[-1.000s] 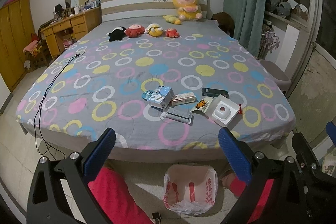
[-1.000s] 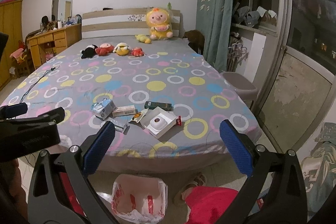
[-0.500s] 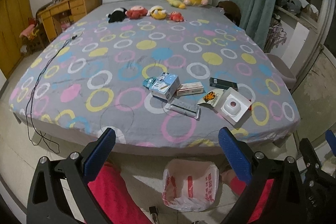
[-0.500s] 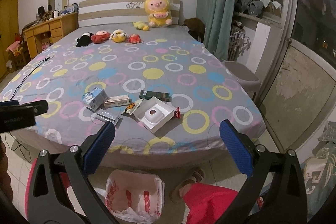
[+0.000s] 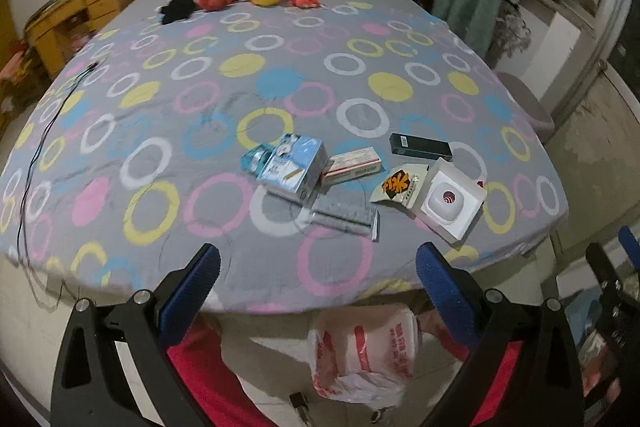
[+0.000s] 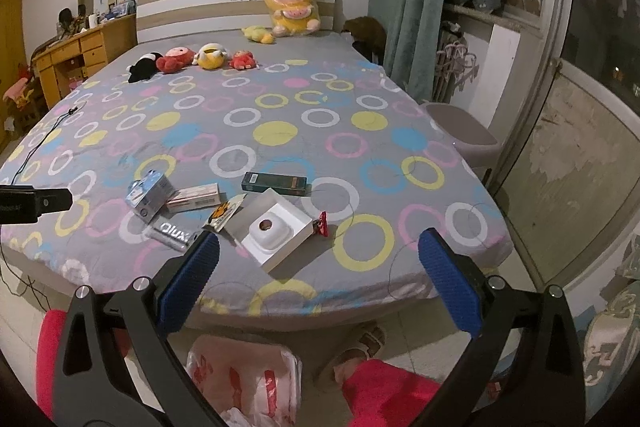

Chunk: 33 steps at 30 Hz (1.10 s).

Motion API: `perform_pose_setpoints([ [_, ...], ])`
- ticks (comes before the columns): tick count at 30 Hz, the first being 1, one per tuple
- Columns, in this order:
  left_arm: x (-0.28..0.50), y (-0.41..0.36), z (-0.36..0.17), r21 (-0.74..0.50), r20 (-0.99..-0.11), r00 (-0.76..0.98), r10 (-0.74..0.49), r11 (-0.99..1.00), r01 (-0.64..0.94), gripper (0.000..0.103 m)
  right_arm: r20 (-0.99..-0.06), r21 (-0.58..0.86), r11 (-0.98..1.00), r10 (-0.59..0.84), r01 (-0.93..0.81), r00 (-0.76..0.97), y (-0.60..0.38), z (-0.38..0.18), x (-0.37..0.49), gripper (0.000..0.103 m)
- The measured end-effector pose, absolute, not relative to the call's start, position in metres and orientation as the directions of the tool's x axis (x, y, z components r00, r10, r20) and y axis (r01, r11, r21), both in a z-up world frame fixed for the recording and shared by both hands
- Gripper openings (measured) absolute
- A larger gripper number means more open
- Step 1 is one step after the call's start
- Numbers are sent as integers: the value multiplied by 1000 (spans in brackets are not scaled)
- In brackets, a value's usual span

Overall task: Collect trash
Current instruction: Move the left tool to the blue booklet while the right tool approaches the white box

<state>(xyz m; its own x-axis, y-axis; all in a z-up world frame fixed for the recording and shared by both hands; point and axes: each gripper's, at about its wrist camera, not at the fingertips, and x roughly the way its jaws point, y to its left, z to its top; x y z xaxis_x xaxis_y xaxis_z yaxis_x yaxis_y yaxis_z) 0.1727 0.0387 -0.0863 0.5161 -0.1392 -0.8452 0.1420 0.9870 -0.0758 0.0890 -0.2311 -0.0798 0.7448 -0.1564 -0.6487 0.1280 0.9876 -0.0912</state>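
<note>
Approach step: both the left hand-held gripper [image 5: 316, 291] and right hand-held gripper [image 6: 318, 281] hang wide open and empty short of the litter on the bed [image 5: 120, 131], and next one must reach and close on a piece, likely the white box [image 6: 276, 229], for the bag [image 6: 244, 379] below.

Only legible text: "xnlo", as it reads from this side, on the silver foil packet [image 6: 173, 235] near the bed's [image 6: 400, 267] foot edge. Red print on the white plastic bag [image 6: 244, 379] is unreadable.

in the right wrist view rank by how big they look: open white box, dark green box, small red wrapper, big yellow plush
1. open white box
2. big yellow plush, close behind; it sits much farther away, so it is likely larger really
3. dark green box
4. small red wrapper
</note>
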Motion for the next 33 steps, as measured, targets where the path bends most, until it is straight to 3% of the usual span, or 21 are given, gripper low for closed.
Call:
perform_pose_setpoints([
  [9,252,40,-127,-115,-901,380,-210,960,257,96,-725,-30,987,-128,156,677,-259,-107,147,98],
  [33,355,56,-229,-87,-967,205,-152,951,297,96,-893,83,979,-11,189,451,-259,-235,227,97],
])
